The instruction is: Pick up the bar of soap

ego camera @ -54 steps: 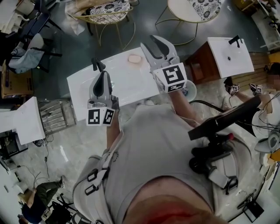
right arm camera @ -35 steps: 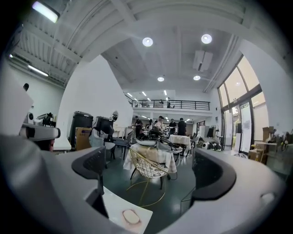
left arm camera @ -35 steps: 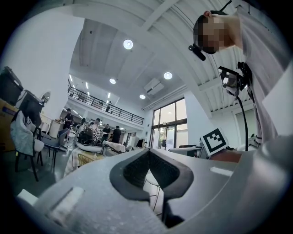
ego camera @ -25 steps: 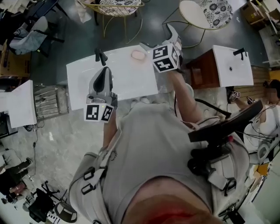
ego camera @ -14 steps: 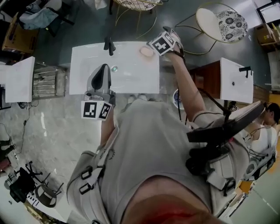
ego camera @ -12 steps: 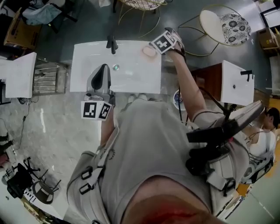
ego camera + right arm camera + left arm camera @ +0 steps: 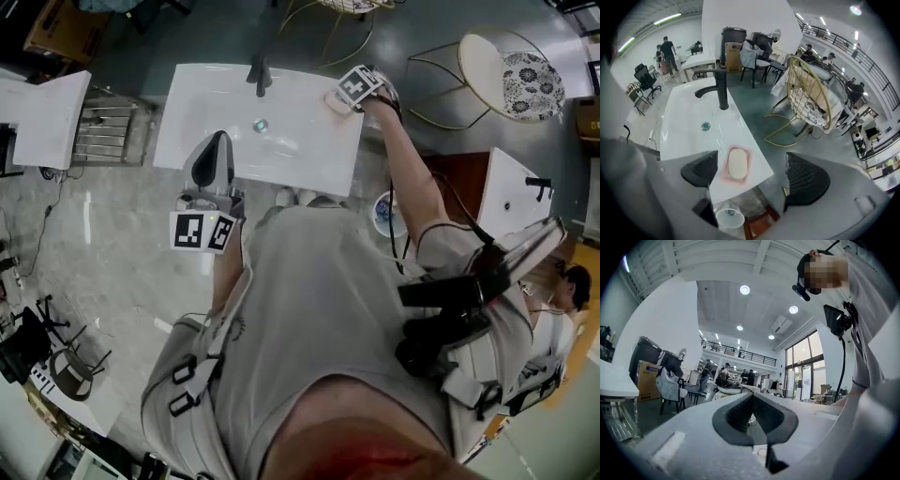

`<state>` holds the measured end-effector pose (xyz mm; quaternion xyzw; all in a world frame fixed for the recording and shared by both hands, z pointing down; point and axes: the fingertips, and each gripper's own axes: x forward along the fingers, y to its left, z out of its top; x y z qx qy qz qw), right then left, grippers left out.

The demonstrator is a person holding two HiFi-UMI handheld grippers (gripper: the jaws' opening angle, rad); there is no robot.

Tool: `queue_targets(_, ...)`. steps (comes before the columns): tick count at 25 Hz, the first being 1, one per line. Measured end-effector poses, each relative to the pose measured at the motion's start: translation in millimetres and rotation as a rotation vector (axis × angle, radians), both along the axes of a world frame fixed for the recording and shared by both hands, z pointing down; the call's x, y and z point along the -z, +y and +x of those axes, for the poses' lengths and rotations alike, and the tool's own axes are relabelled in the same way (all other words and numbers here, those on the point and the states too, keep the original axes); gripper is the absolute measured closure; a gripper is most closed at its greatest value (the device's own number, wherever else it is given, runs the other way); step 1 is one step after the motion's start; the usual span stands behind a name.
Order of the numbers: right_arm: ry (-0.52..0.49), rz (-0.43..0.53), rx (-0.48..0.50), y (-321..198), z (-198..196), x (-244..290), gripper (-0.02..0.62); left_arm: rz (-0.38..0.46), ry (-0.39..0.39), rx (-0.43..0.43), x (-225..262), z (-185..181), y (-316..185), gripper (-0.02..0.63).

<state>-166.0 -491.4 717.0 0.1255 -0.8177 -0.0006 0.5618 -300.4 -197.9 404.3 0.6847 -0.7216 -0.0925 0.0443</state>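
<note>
Grey shirt (image 7: 319,309) — pale-grey left tongs (image 7: 217,139)

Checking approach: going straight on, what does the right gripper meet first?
Probably the bar of soap on the basin corner, in line between the jaws of the right gripper; they have just been closing but stand apart; depth unclear.

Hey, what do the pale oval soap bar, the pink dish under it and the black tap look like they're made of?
Pale oval soap bar: solid soap, with a matte cream surface and softly rounded edges.
Pink dish: probably plastic or silicone, going by its thin, dull rim, though the look leaves it open.
Black tap: likely metal with a matte black coating, as it shows hardly any shine.
</note>
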Motion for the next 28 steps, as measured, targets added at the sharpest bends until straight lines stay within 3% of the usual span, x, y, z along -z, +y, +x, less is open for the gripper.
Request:
queue_targets(4,0.010,-0.041,0.050,2.7,-1.0,-38.8,0.214,-0.008,-0.006,0.010,-0.8,1.0,2.7,0.607)
queue_targets(8,0.101,-0.052,0.074,0.7,14.9,-75.7,0.220,-0.018,-0.011,0.017,-2.4,1.9,5.9,0.607)
queue_targets(10,0.093,-0.074,0.084,1.8,12.2,-90.5,0.263,-0.025,-0.011,0.030,-4.1,-1.1,8.6,0.607)
queue_targets(16,0.117,-0.155,0.074,7.2,13.3,-122.7,0.247,-0.044,-0.008,0.064,-9.9,-6.0,12.1,0.607)
queue_targets(20,0.189,-0.129,0.098,3.5,19.3,-139.9,0.277,-0.055,-0.006,0.080,-13.9,-9.1,10.4,0.607)
queue_targets(25,0.100,-0.161,0.042,-2.3,15.9,-144.4,0.351,-0.064,-0.008,0.098,-15.8,-10.2,12.8,0.607)
queue_targets(28,0.100,-0.182,0.043,0.4,20.6,-144.0,0.355,-0.068,-0.012,0.113,-15.6,-12.6,17.0,0.607)
